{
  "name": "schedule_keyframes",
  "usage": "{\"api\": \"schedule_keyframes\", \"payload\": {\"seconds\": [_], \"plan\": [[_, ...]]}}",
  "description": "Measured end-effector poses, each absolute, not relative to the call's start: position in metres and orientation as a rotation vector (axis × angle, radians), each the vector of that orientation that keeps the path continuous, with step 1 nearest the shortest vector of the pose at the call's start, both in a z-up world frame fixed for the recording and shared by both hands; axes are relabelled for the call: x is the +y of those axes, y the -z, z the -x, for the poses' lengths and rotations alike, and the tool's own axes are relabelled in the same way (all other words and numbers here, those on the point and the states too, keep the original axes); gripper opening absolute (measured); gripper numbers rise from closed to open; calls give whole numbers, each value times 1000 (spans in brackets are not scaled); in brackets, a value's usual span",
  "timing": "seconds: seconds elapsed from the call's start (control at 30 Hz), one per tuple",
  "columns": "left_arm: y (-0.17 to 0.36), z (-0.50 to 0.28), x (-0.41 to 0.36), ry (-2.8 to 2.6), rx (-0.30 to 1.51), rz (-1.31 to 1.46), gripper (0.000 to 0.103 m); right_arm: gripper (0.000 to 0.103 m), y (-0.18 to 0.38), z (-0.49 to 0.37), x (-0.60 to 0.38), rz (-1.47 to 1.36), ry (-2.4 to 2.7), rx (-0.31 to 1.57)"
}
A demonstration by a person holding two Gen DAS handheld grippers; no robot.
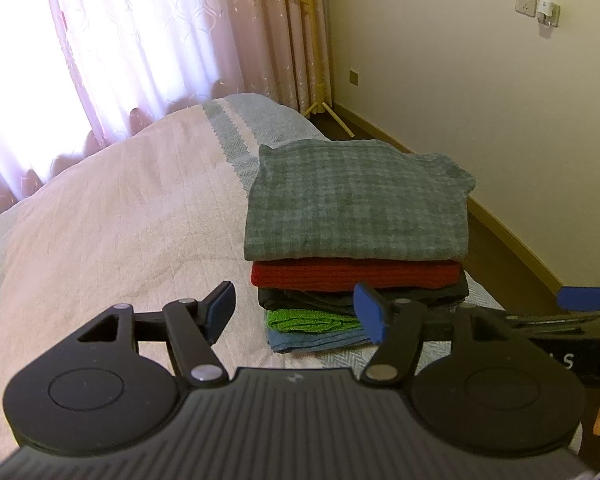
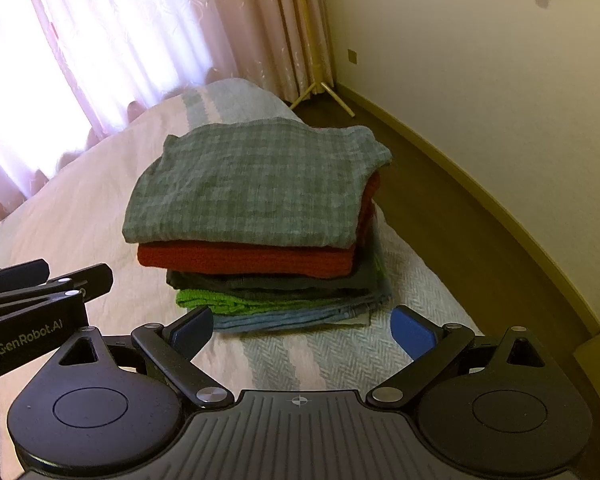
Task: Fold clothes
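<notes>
A stack of folded clothes sits on the bed: a grey-green checked garment (image 1: 356, 200) (image 2: 256, 184) on top, then a red knit (image 1: 352, 274) (image 2: 244, 260), a dark piece (image 2: 268, 282), a green one (image 1: 312, 320) (image 2: 208, 300) and a light blue one (image 2: 284, 318) at the bottom. My left gripper (image 1: 294, 314) hovers open just in front of the stack, with nothing between its blue pads. My right gripper (image 2: 302, 332) is also open and empty, close to the stack's near edge. Each gripper shows in the other's view, the right (image 1: 580, 312) and the left (image 2: 32, 292).
The bed (image 1: 120, 220) has a pale pink quilted cover with a blue-grey zigzag band (image 2: 340, 356). Pink curtains (image 1: 100, 40) hang behind it. A wooden floor (image 2: 460, 220) and a cream wall (image 1: 480, 60) with sockets lie to the right. A yellow stand (image 2: 320, 84) is in the corner.
</notes>
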State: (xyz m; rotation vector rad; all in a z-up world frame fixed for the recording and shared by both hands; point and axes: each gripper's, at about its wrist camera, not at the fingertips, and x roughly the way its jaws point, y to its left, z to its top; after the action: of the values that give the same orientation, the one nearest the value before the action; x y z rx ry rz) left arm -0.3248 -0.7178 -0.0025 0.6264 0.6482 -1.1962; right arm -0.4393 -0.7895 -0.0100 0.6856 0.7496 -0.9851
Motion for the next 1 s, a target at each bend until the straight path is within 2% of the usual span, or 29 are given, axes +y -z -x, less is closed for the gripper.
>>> {"api": "schedule_keyframes", "payload": {"seconds": [1.0], "plan": [[-6, 339, -685, 1217, 618, -618, 62, 98, 1, 451, -763, -673, 977, 741]]}}
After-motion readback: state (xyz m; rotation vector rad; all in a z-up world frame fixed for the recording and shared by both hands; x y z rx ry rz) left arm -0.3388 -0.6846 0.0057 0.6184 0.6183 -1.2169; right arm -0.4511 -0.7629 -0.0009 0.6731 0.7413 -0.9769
